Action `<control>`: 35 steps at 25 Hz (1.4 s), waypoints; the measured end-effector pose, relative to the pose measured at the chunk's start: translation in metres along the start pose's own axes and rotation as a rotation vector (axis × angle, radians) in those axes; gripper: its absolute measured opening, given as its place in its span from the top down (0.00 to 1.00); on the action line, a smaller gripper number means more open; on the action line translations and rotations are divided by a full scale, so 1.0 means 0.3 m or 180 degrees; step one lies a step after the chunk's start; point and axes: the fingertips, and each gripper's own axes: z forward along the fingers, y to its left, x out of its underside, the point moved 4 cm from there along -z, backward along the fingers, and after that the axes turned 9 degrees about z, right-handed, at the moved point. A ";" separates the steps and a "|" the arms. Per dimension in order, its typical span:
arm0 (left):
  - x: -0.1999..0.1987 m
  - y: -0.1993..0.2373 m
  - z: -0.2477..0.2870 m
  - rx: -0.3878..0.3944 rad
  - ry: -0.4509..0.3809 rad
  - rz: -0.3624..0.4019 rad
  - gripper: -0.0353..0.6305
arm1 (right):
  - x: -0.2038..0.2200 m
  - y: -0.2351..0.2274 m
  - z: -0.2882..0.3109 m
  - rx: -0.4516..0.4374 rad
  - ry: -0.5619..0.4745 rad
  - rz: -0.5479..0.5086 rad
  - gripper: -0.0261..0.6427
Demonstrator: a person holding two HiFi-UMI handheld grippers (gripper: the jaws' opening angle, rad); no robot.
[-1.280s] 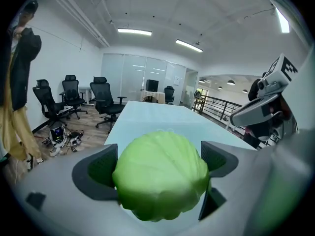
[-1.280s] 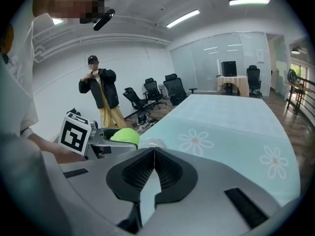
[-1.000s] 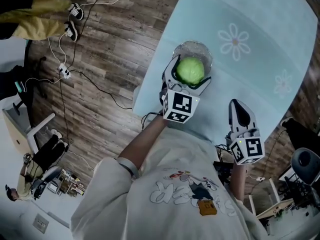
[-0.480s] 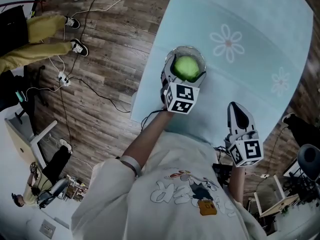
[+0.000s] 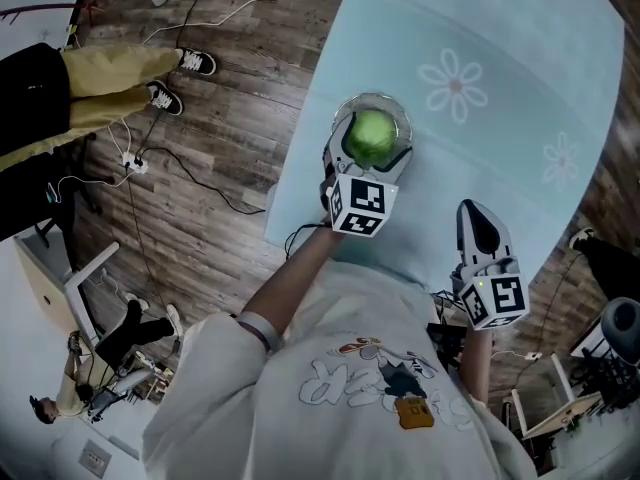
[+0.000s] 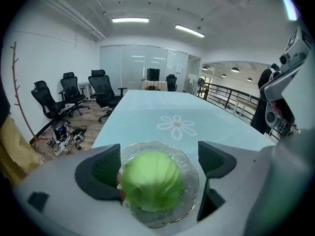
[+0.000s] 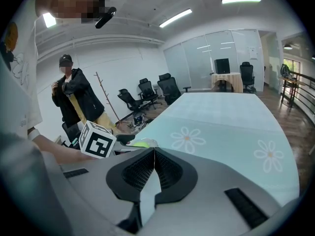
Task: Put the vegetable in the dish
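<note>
Green cabbage (image 6: 151, 180): rests in glass dish (image 6: 189, 162) near table (image 5: 500, 128) edge. Probably light, leafy, slippery-round; grip widest sides gently. Left gripper (image 5: 370, 153): jaws apart, flanking it. Right gripper (image 7: 149, 178): closed, empty.

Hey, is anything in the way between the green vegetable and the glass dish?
Nothing visible. The green vegetable already sits in the glass dish, with the left gripper jaws apart on either side of it.

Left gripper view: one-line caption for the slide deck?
Left gripper, jaws apart, straddles a green vegetable resting in a glass dish on the pale blue table.
</note>
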 end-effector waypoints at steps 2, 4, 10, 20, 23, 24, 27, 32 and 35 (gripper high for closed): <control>-0.011 -0.011 -0.024 -0.0007 -0.0044 0.0005 0.22 | 0.002 -0.001 -0.012 -0.0007 -0.0030 -0.0005 0.93; -0.029 -0.022 -0.053 -0.0025 -0.0089 0.0010 0.25 | -0.007 0.005 -0.029 -0.0023 -0.0068 -0.0023 0.93; -0.080 -0.051 -0.190 -0.0114 -0.0274 0.0009 0.41 | -0.025 0.062 -0.084 -0.0114 -0.0215 -0.0127 0.93; -0.144 -0.136 -0.440 -0.0289 -0.0520 -0.0038 0.82 | -0.025 0.174 -0.202 -0.0259 -0.0402 -0.0324 0.93; -0.154 -0.160 -0.510 -0.0327 -0.0562 -0.0049 0.92 | -0.030 0.200 -0.231 -0.0306 -0.0469 -0.0373 0.93; -0.158 -0.172 -0.535 -0.0321 -0.0570 -0.0054 0.93 | -0.032 0.208 -0.243 -0.0322 -0.0495 -0.0382 0.93; -0.188 -0.208 -0.611 -0.0268 -0.0644 -0.0085 0.94 | -0.040 0.224 -0.278 -0.0365 -0.0569 -0.0421 0.93; -0.252 -0.242 -0.749 -0.0230 -0.0800 0.0004 0.94 | -0.044 0.271 -0.317 -0.0434 -0.0607 -0.0599 0.93; -0.260 -0.265 -0.816 -0.0217 -0.0839 -0.0036 0.94 | -0.053 0.301 -0.334 -0.0503 -0.0659 -0.0645 0.93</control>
